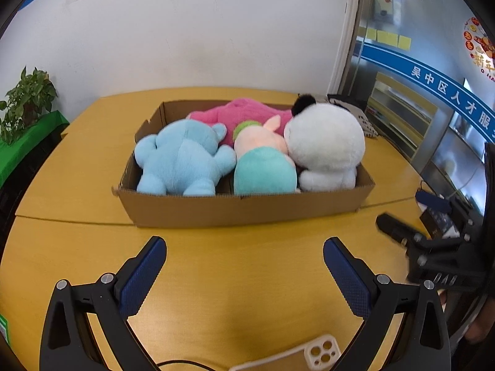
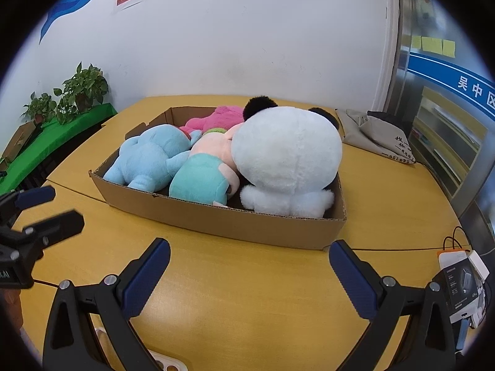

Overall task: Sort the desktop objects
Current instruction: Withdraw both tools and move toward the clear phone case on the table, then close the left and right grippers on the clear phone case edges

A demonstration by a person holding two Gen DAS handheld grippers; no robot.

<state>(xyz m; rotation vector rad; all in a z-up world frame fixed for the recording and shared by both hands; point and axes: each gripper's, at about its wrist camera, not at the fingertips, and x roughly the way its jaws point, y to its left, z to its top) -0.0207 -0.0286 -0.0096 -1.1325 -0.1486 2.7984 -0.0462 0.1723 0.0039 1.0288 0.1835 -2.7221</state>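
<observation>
Left wrist: phone case (image 1: 321,352) near gripper (image 1: 244,266)

left wrist: low over table (image 1: 77,247), facing cardboard box (image 1: 241,213) frontally | right wrist: near, angled from right | shared: box, wall

Bare table (image 1: 247,262) is lying open between both grippers and the cardboard box (image 1: 247,213). Four plush toys (image 1: 185,160) are filling the box, leaving little room inside. A phone case (image 1: 321,352) is sitting near the front edge.
</observation>
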